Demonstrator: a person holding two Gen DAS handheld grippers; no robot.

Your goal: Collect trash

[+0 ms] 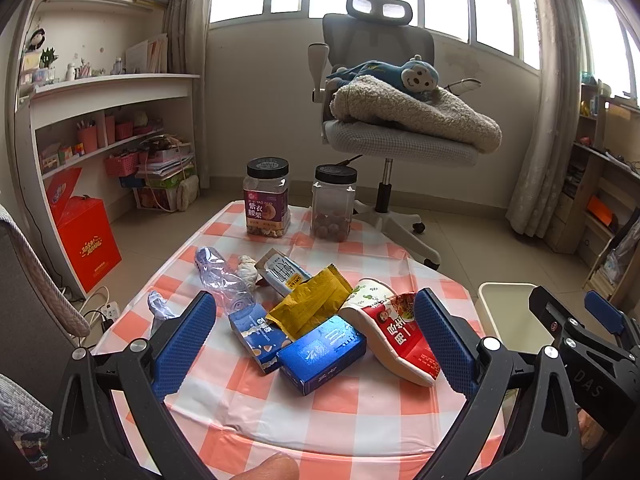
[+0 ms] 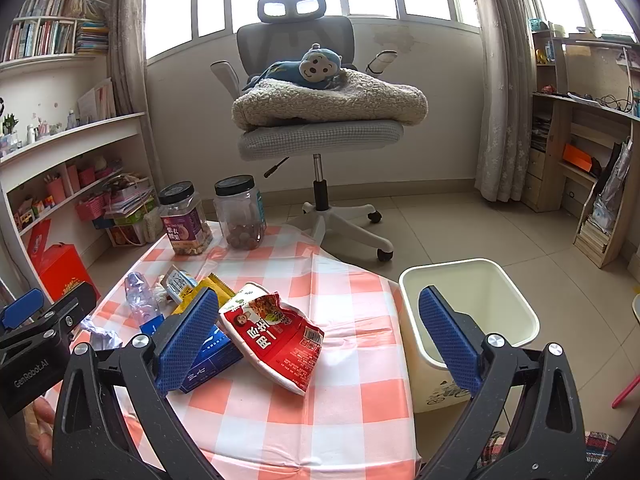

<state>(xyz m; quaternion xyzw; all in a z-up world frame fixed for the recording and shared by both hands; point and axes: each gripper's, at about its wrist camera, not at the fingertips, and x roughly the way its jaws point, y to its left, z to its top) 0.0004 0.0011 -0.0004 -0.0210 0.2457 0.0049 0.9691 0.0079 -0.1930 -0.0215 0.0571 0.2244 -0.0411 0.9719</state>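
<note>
Nearest the left wrist camera, the left gripper hangs over the near edge of the checked tablecloth with its jaws spread wide and nothing between the pads; the right gripper is likewise fully open and empty, tilted down toward the table, so neither has taken anything yet.

Trash lies heaped in the middle of the cloth, probably gathered there for easy reach: a blue carton nearest, the crushed red cup just right of it, a yellow wrapper behind, a flattened clear bottle to the left, a crumpled paper ball beside it, and a small striped pack farther back.

Two black-lidded jars stand upright at the far edge, apart from the heap, likely keepers and not rubbish; the cream bin sits on the floor just right of the table, open-topped and empty as far as shows, close enough for a short carry by the right gripper.
</note>
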